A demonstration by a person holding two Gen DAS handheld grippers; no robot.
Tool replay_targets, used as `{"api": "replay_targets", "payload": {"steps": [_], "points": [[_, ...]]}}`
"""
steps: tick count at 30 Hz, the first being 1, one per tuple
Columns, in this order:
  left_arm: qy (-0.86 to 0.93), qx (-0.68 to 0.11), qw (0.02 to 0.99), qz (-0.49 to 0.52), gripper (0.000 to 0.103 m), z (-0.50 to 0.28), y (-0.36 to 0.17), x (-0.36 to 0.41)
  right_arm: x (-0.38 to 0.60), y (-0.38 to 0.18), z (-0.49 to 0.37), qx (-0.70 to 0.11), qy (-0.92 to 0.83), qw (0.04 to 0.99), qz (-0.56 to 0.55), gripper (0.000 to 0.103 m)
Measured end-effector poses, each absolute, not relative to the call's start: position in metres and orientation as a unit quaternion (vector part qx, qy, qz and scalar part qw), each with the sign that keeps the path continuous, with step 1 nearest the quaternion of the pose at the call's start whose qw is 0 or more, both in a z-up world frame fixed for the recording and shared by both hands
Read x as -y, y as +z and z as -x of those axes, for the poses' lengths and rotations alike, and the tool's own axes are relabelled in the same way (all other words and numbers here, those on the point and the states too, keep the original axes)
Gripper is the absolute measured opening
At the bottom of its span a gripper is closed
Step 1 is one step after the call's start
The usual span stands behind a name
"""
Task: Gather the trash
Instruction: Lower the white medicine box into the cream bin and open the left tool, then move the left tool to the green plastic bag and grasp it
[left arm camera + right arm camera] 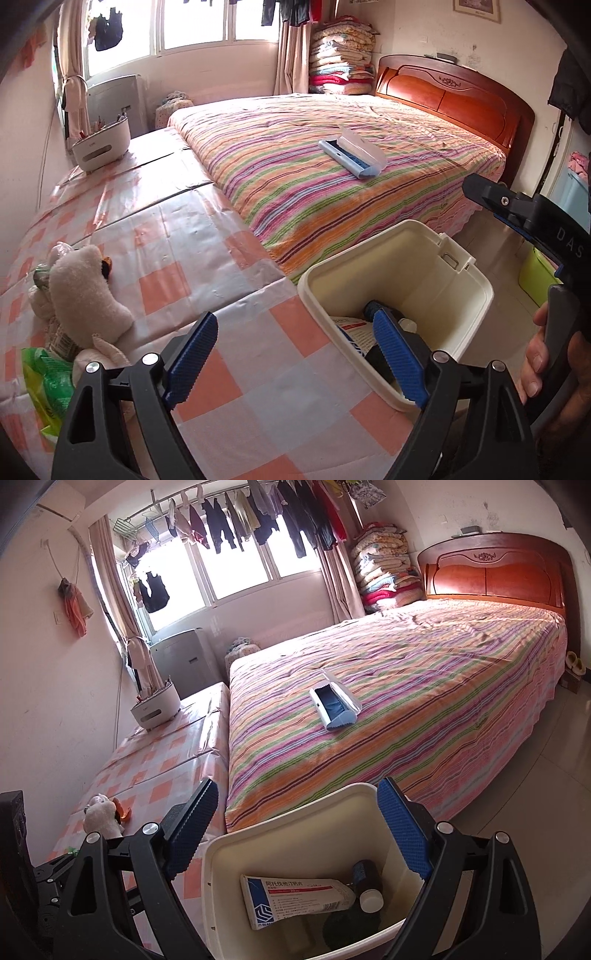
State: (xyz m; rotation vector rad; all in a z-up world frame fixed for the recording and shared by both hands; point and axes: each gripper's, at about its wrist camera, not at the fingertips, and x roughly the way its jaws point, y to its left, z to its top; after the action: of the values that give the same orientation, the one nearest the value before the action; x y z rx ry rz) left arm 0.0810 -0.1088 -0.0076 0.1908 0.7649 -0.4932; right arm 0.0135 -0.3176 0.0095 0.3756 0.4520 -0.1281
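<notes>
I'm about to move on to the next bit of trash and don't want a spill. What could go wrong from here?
1. The cream plastic bin seems to sit at the edge of the checked plastic cover; a knock from the left tool, whose pad hangs over the rim, could tip it.
2. The white medicine box and small dark bottle inside lie loose and could spill.

You get bright daylight from the blown-out window [236, 572] at upper centre, glare on the checked plastic cover [166, 236], sharp focus throughout, and strong fisheye bending with dark corners.
</notes>
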Motion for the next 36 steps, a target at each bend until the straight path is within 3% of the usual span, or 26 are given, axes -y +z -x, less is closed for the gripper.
{"api": "replay_targets", "payload": {"steps": [11,21,36], "points": [[-0.097,-0.343,0.932,-0.066,0.084,-0.076,0.006,-0.007,0.232,0.017,-0.048,-0.252,0.030,0.957,-0.137,0.088],[-0.022,-0.379,0.925,-0.010,0.084,-0.079,-0.014,-0.096,0.149,0.008,-0.080,-0.302,0.117,0.941,-0.097,0.088],[-0.070,-0.452,0.886,0.077,0.084,-0.096,-0.056,-0.134,0.070,-0.025,-0.096,-0.392,0.210,0.894,-0.051,0.088]]}}
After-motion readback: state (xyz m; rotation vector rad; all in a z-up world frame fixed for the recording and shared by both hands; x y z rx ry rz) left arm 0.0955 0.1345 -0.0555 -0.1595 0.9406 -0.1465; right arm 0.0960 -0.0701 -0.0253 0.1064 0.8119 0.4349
